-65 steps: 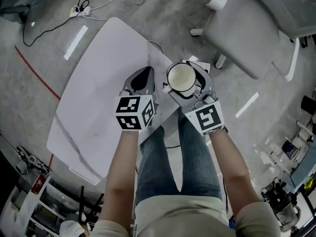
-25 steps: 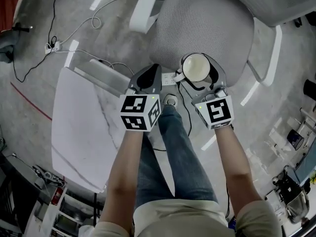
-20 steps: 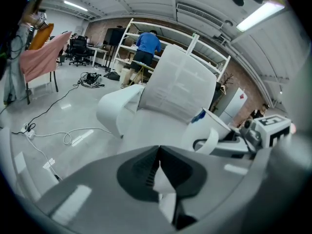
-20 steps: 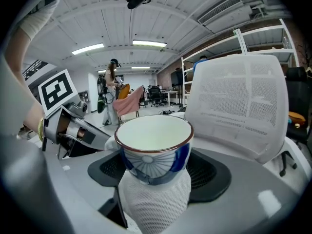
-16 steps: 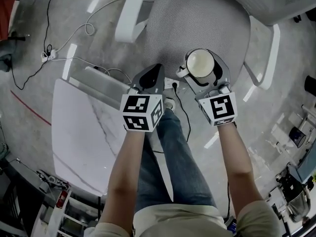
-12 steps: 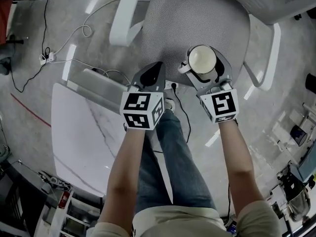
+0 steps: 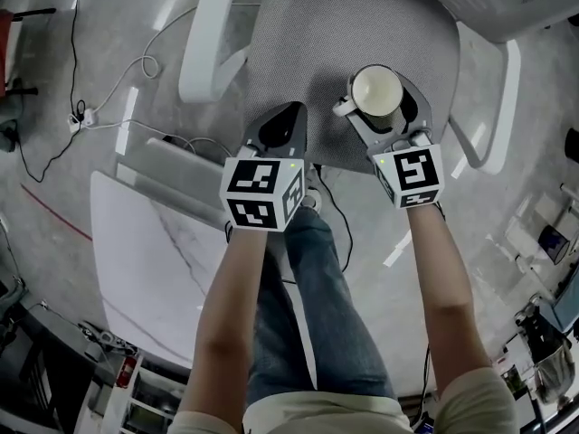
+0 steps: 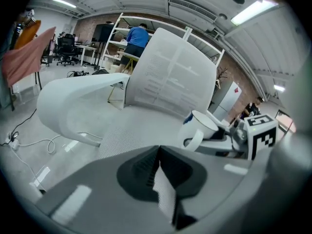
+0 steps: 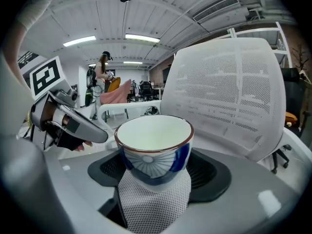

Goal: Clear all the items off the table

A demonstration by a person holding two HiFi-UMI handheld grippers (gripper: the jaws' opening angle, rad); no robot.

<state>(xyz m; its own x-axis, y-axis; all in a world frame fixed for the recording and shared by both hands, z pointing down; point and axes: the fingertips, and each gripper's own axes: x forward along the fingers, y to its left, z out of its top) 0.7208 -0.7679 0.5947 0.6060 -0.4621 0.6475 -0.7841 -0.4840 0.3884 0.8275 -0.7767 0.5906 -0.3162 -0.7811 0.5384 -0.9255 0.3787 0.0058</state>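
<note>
Both hands swing off the table point(image 7: 154, 242) to the chair point(image 7: 344, 25), upper centre; right gripper point(image 7: 380, 108) clamps the cup point(image 9: 155, 147); left gripper point(image 7: 282, 125) closed, empty; best lower it level, mid-seat.

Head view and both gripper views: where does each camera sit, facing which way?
Head view: on the head, facing steeply down at the chair; forearms, legs, left gripper, right gripper show.
Left gripper view: along its shut jaws toward the chair.
Right gripper view: along jaws shut on the mug, toward the backrest.
All three share chair and mug.
</note>
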